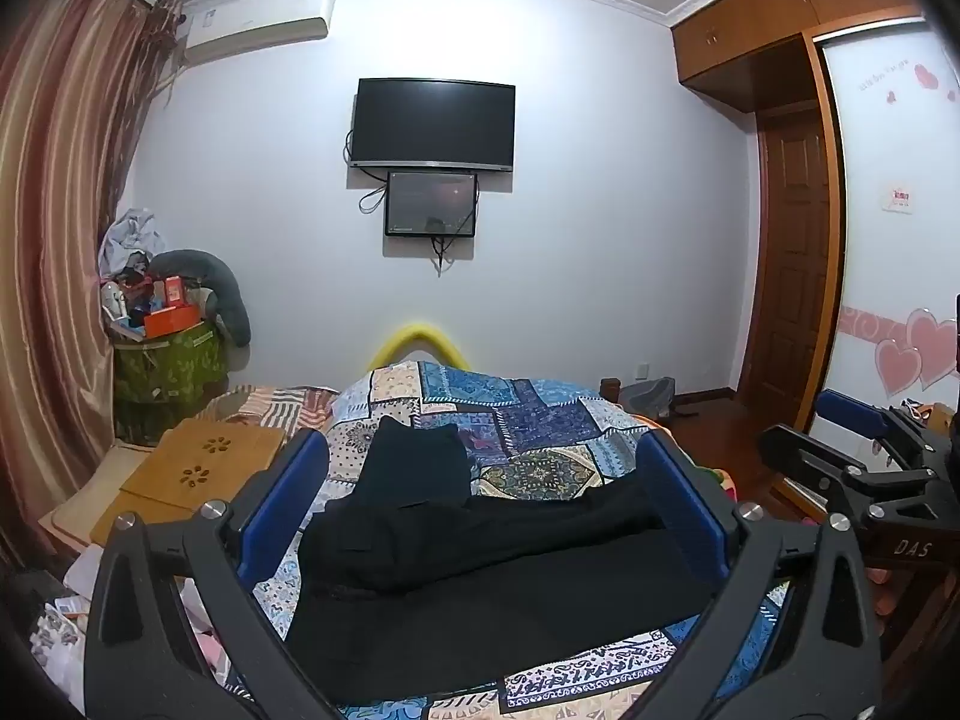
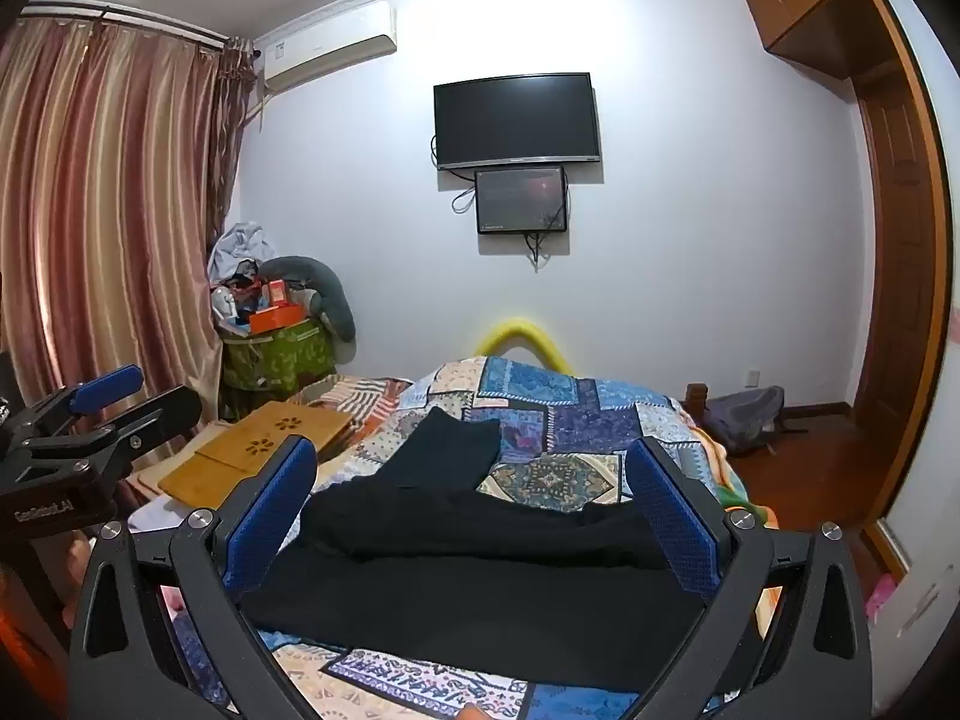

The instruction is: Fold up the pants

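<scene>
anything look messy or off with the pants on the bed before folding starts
The black pants lie rumpled across the patchwork bedspread: one leg bends away toward the wall, askew from the other, with bunched folds in the middle. Both grippers are open and hold nothing.

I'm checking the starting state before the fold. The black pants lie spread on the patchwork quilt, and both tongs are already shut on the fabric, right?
Not quite. The black pants do lie spread on the patchwork quilt, but neither tool grips them: the left tongs and right tongs stand wide open above the fabric, as each wrist view shows.
</scene>
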The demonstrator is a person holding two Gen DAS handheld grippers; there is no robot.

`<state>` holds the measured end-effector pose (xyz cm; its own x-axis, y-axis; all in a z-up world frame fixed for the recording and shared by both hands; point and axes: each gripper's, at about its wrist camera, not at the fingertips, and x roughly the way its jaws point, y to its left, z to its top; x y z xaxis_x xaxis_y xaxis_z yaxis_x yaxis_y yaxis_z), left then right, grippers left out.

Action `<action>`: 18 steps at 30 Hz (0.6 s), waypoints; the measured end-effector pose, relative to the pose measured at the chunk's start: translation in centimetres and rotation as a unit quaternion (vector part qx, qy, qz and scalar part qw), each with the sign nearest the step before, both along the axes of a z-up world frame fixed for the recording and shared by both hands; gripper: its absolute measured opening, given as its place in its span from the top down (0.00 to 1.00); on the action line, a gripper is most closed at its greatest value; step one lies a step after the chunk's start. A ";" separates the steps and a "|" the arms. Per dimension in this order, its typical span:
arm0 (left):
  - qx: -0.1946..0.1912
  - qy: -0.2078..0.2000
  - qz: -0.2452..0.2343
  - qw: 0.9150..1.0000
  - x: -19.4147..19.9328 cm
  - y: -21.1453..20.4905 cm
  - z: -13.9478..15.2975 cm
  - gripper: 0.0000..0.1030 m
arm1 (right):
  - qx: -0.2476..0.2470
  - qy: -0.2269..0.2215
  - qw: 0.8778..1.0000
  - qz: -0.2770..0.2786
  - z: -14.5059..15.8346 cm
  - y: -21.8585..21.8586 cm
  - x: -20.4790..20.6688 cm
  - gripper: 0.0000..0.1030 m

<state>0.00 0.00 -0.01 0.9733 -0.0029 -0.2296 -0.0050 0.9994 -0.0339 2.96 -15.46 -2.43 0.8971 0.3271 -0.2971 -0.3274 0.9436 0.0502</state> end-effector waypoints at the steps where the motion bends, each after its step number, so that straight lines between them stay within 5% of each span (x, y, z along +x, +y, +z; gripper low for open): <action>1: -0.001 0.000 -0.001 1.000 0.0 0.0 0.0 0.00 | -0.001 0.001 1.000 0.000 0.0 0.0 0.0 0.01; 18: -0.010 0.012 -0.002 1.000 1.0 0.4 -0.5 0.00 | -0.002 0.005 1.000 -0.005 0.1 0.0 0.1 0.01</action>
<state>0.96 0.39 -0.53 0.9677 -0.0121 -0.2518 -0.0014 0.9986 -0.0534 3.07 -15.44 -2.35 0.8974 0.3168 -0.3073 -0.3174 0.9470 0.0495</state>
